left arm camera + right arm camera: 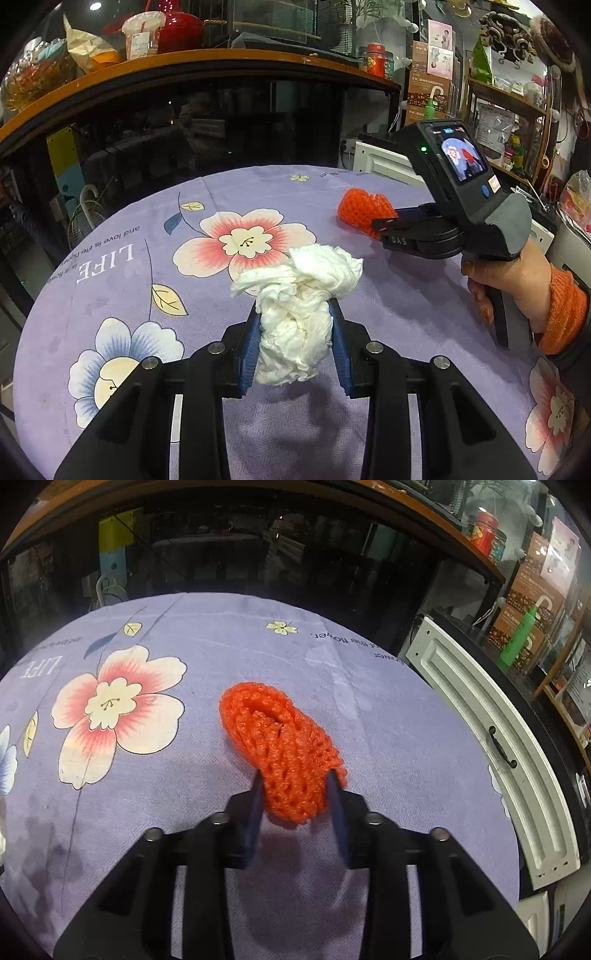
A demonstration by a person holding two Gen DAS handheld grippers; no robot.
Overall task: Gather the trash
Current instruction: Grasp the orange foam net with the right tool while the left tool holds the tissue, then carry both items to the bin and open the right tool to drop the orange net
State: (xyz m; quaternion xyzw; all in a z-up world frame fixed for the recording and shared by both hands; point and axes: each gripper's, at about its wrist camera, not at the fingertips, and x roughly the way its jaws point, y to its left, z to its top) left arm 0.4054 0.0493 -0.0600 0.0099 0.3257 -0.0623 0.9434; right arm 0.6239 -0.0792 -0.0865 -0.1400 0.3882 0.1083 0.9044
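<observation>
A crumpled white tissue wad [306, 269] is clamped between the blue pads of my left gripper [295, 304], just above the purple flowered tablecloth [388, 288]. An orange foam net sleeve [280, 738] lies on the cloth [388, 738] at the right. My right gripper [295, 779] has its pads pressed on the near end of the net from both sides. In the left wrist view the net [360, 208] shows ahead of the right gripper [380, 223], which a hand in an orange sleeve [517, 280] holds.
A dark glass counter topped by a wooden shelf [221, 62] rises behind the round table, with a cup [142, 35] and a red vase [181, 29] on it. A white panelled door [480, 738] leans past the table's right edge.
</observation>
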